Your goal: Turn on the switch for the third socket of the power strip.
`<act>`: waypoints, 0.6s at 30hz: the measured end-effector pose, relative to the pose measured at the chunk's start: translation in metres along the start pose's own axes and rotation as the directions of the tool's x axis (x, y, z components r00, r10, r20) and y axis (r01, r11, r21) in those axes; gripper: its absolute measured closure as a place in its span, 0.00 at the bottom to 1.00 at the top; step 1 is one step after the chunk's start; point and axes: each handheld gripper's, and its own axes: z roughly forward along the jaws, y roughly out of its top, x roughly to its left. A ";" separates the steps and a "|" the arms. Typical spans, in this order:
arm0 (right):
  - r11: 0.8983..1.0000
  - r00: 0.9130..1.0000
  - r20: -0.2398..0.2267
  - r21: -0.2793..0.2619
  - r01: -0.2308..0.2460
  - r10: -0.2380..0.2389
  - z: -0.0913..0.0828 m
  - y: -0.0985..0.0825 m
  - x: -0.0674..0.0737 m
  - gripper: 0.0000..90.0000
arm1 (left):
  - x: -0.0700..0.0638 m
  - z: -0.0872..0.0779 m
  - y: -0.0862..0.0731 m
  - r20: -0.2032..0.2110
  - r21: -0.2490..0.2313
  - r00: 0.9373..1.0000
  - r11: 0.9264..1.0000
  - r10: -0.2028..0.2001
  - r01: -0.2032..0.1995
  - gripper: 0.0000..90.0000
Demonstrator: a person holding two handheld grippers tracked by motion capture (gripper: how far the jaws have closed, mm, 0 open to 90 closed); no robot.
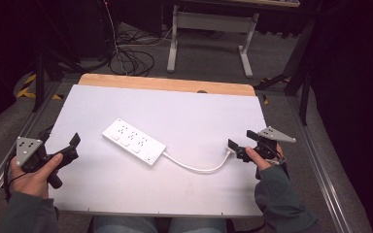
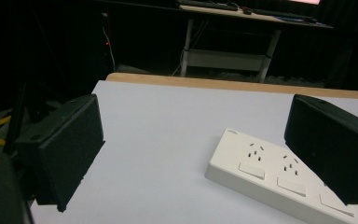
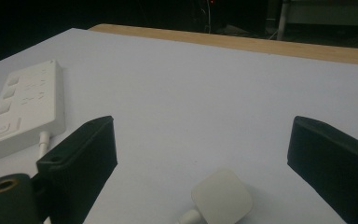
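At about eight o'clock on the white table, the left gripper is held in the person's left hand, its jaws spread wide with nothing between them. Near the table's centre, slightly toward ten o'clock, lies a white power strip, angled, its cord curving toward four o'clock. There its white plug rests on the table between the right gripper's parted jaws, untouched by either.
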 end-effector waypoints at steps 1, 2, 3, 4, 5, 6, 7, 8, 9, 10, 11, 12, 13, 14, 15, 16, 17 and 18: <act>1.000 1.000 0.001 0.002 0.000 0.000 0.000 0.000 0.000 0.09 | 0.000 0.000 0.000 0.000 0.000 1.000 1.000 0.000 0.000 0.06; 1.000 1.000 0.002 0.002 0.001 -0.001 0.000 0.000 0.000 0.09 | 0.000 0.000 0.000 -0.001 -0.002 1.000 1.000 0.003 -0.003 0.06; 1.000 1.000 0.003 0.003 0.000 0.000 0.000 0.000 0.000 0.09 | 0.000 0.001 0.000 -0.003 -0.005 1.000 1.000 0.009 -0.009 0.06; 1.000 1.000 0.004 0.001 0.002 -0.002 0.000 0.000 0.000 0.09 | 0.000 0.001 0.001 -0.005 -0.006 1.000 1.000 0.004 -0.004 0.06; 1.000 1.000 0.005 0.001 0.001 -0.001 0.000 0.000 0.000 0.09 | 0.000 0.001 0.001 -0.005 -0.006 1.000 1.000 0.004 -0.004 0.06; 1.000 1.000 0.004 0.001 0.001 -0.001 -0.001 0.000 0.000 0.09 | -0.001 0.001 0.001 -0.007 -0.010 1.000 1.000 0.003 -0.003 0.07; 1.000 1.000 0.005 0.001 -0.001 0.001 -0.001 0.000 0.000 0.09 | -0.001 0.002 0.001 -0.010 -0.011 1.000 1.000 0.002 -0.002 0.07; 1.000 1.000 0.005 0.001 0.000 0.000 -0.001 0.000 0.000 0.09 | -0.001 0.002 0.001 -0.010 -0.014 1.000 1.000 0.000 0.000 0.07; 1.000 1.000 0.006 0.001 0.002 -0.002 -0.001 0.000 0.000 0.09 | -0.001 0.002 0.001 -0.010 -0.014 1.000 1.000 0.000 0.000 0.07; 1.000 1.000 0.007 0.003 0.002 -0.002 -0.001 0.000 0.000 0.09 | -0.001 0.002 0.001 -0.011 -0.018 1.000 1.000 -0.001 0.000 0.07; 1.000 1.000 0.008 0.003 0.003 -0.003 -0.001 0.000 0.000 0.09 | 0.000 0.002 0.002 -0.014 -0.019 1.000 1.000 0.005 -0.005 0.08; 1.000 1.000 0.008 0.003 0.003 -0.003 -0.001 0.000 0.000 0.09 | 0.000 0.002 0.002 -0.019 -0.014 1.000 1.000 -0.001 0.001 0.09; 1.000 1.000 0.008 0.003 0.003 -0.003 -0.001 0.000 0.000 0.09 | 0.000 0.002 0.002 -0.019 -0.014 1.000 1.000 -0.001 0.001 0.10; 1.000 1.000 0.008 0.003 0.003 -0.003 -0.001 0.000 0.000 0.09 | 0.000 0.002 0.002 -0.023 -0.015 1.000 1.000 -0.009 0.009 0.12; 1.000 1.000 0.008 0.003 0.003 -0.003 -0.001 0.000 0.000 0.09 | 0.000 0.001 0.003 -0.022 -0.018 0.999 1.000 -0.024 0.024 0.12; 1.000 1.000 0.008 0.003 0.002 -0.002 -0.001 0.000 0.000 0.09 | 0.001 0.001 0.003 -0.021 -0.019 0.999 0.999 -0.027 0.026 0.13; 1.000 1.000 0.007 0.003 0.002 -0.002 -0.001 0.000 0.000 0.09 | 0.001 0.001 0.003 -0.034 -0.016 0.999 1.000 -0.027 0.026 0.15; 1.000 1.000 0.008 0.003 0.002 -0.002 -0.001 0.000 0.000 0.09 | 0.001 0.001 0.003 -0.034 -0.016 0.999 1.000 -0.027 0.026 0.17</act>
